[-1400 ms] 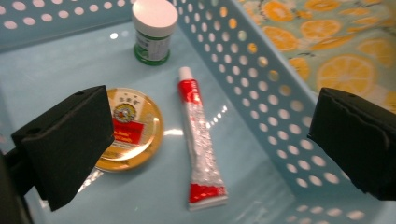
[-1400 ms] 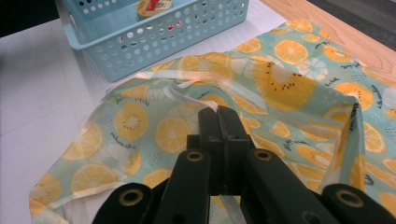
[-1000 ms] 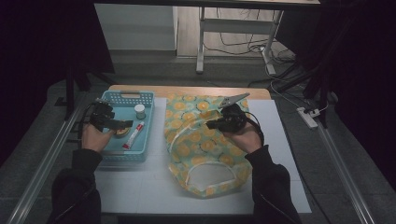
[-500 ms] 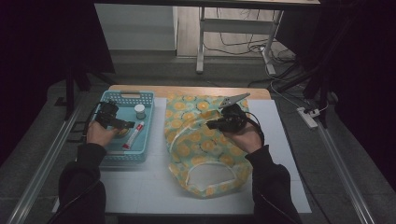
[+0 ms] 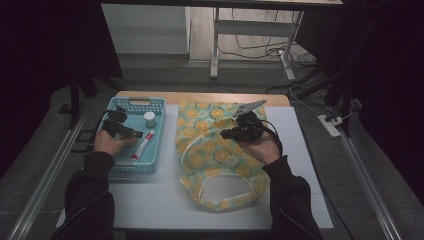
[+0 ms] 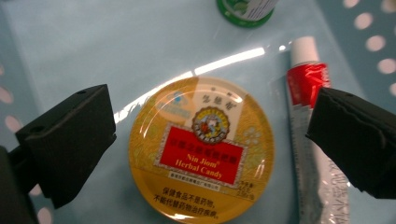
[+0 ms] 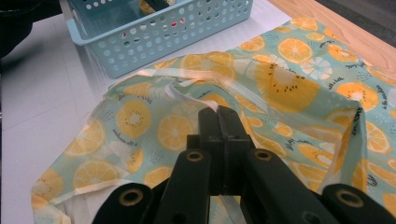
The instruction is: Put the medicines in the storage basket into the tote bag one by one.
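The left gripper point(image 6: 210, 140) has its two black fingers point(image 6: 70, 140) spread wide, one on either side of a single round yellow candy tin point(image 6: 201, 149) without touching it. The tin's lid is labelled Nin Jiom Herbal Candy, and it lies flat on the floor of a light blue perforated basket point(image 5: 132, 167). Just beside the tin lies one red and white tube point(image 6: 308, 140), partly under the finger on that side. Past the tin stands one small green-rimmed jar point(image 6: 245, 9). That makes three things in the one basket, which sits at the left of the white counter point(image 5: 300, 150).

The right gripper point(image 7: 219, 121) has its fingers pressed together, pinching a fold of white-edged fabric on one drawstring bag point(image 7: 280, 88). The bag is pale teal with a print of orange and lemon slices. In the high view it lies spread in the middle of the counter, just right of the basket, its white-trimmed mouth toward the person. Two dark-sleeved forearms reach in, one to each gripper.
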Demonstrator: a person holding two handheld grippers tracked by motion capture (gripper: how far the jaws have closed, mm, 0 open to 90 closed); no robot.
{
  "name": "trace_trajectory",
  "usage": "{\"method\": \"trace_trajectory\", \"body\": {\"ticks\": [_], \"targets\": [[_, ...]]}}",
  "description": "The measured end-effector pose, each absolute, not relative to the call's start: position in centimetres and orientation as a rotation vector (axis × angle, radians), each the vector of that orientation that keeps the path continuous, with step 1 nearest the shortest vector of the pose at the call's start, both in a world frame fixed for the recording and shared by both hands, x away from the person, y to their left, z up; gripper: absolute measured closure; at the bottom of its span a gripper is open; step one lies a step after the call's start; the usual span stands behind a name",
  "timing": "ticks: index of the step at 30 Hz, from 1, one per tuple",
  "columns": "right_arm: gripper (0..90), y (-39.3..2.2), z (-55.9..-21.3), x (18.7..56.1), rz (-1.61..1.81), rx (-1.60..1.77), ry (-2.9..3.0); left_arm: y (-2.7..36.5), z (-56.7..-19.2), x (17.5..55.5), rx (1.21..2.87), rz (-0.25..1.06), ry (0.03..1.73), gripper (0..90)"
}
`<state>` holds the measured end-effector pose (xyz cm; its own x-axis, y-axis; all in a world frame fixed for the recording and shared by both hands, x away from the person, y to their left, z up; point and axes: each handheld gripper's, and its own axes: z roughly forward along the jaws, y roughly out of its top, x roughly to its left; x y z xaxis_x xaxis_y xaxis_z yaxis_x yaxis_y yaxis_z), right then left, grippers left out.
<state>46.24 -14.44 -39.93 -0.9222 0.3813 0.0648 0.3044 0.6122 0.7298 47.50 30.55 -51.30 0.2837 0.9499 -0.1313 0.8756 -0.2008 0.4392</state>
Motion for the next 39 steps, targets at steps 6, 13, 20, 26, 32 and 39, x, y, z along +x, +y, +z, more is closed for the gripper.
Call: {"method": "trace_trajectory", "body": {"ticks": [6, 13, 20, 26, 32, 39], "targets": [[89.9, -14.4, -40.0, 46.3, 1.206, 0.583, 2.734, 30.4, -51.7, 47.7, 2.181, 0.213, 1.684, 4.8], [90.0, -14.4, -40.0, 46.3, 1.206, 0.580, 2.734, 30.3, -52.0, 47.9, 2.206, 0.162, 1.718, 15.8], [90.0, -14.5, -40.0, 46.4, 1.207, 0.587, 2.731, 30.2, -52.0, 47.9, 2.199, 0.151, 1.755, 20.0], [90.0, -14.5, -40.0, 46.4, 1.218, 0.590, 2.722, 30.5, -51.5, 47.7, 2.159, 0.158, 1.754, 20.1], [90.0, -14.6, -40.0, 46.4, 1.225, 0.591, 2.720, 30.9, -50.3, 47.5, 2.107, 0.166, 1.719, 20.2], [90.0, -14.6, -40.0, 46.4, 1.229, 0.591, 2.718, 30.7, -48.5, 46.9, 2.058, 0.181, 1.625, 20.2]]}}
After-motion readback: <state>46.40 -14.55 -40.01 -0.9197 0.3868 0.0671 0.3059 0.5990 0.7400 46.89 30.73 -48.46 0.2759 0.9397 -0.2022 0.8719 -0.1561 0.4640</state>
